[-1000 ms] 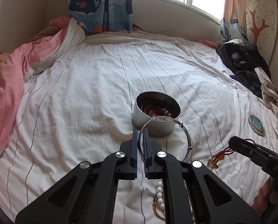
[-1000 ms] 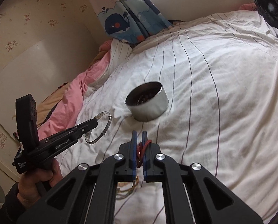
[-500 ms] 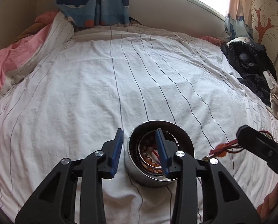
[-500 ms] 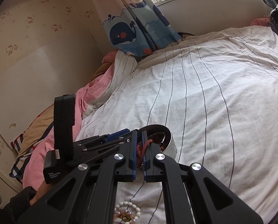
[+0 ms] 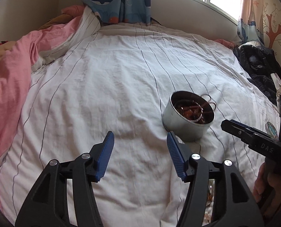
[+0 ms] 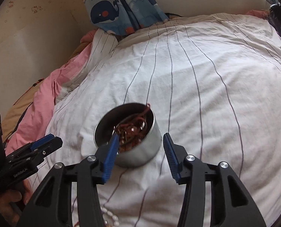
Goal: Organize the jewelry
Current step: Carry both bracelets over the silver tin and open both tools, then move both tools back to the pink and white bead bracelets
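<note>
- Two handheld grippers, both with jaws spread wide and nothing between them: left gripper (image 5: 139, 138), right gripper (image 6: 139, 139).
- Legible writing: "DAS" in pale letters on the black body of the right gripper as seen from the left wrist view; "GenRobot.AI" on the body of the left gripper as seen from the right wrist view. No other text can be read.
- Round metal tin (image 5: 185, 126), open-topped, standing upright on the striped white sheet (image 5: 106, 87). From the left wrist view it sits just ahead of and to the right of the left gripper's right fingertip (image 5: 171, 140), outside the gap between the fingers.
- Same tin (image 6: 140, 151) from the right wrist view: directly ahead of the right gripper, lying within the span of its spread fingers; the left fingertip (image 6: 114, 141) overlaps the tin's near rim in the picture, whether touching cannot be told.
- Jewelry in the tin (image 6: 131, 132): a tangle of reddish-brown cords and beads with metal loops; one red cord hangs over the far rim.
- White bead strand (image 6: 109, 214) on the sheet, near the bottom edge, partly hidden behind the right gripper's frame.
- Small round lid or case (image 5: 271, 129) on the sheet behind the right gripper's finger, largely hidden.
- Whale-print curtain (image 6: 110, 13) at the head of the bed; pink bedding (image 5: 8, 79) at left; dark clothing (image 5: 257, 70) at right.
</note>
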`<state>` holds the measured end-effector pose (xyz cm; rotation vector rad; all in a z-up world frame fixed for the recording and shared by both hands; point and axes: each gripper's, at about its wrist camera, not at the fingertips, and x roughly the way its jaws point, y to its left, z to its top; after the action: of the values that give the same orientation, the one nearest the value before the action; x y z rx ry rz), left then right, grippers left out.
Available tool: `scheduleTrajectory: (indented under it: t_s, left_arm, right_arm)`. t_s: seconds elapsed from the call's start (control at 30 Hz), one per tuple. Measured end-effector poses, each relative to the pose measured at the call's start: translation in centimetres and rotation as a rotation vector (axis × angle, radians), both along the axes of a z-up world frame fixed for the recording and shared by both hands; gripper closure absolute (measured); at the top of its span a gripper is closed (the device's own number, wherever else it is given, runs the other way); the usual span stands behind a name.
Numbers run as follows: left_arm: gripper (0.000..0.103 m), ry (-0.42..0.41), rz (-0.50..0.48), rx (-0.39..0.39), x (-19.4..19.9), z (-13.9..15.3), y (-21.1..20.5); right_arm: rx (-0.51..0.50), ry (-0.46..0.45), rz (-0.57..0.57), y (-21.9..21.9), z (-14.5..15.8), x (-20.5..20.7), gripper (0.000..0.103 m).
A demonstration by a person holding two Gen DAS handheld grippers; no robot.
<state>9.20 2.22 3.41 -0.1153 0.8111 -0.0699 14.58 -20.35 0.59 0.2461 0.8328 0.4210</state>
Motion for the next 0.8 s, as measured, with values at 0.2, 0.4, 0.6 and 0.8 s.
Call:
scheduleTrajectory:
  t_s: [0.2,0.4,0.6,0.8]
  left_arm:
    - [0.037,0.039,-0.003,-0.019,-4.4,-1.7,-1.6]
    - [0.031,0.047,0.014,-0.055,-5.2,-2.8,-1.6]
    - [0.030,0.050,0.019,-0.086,-4.5,-2.8,-1.2]
    - [0.026,0.025,0.014,-0.098,-4.5,-2.0,-1.3]
  right_arm:
    - [-0.053,-0.015,-0.006,-1.9,0.4,-6.1,0.049]
    - [-0.025,-0.026,-0.009,-1.0,2.0,-1.8,0.047]
    - [-0.149,-0.133,0.055,3.6,2.6,2.1,0.059]
    - [-0.149,0.077,0.097,5.9,-1.2,5.9,0.076]
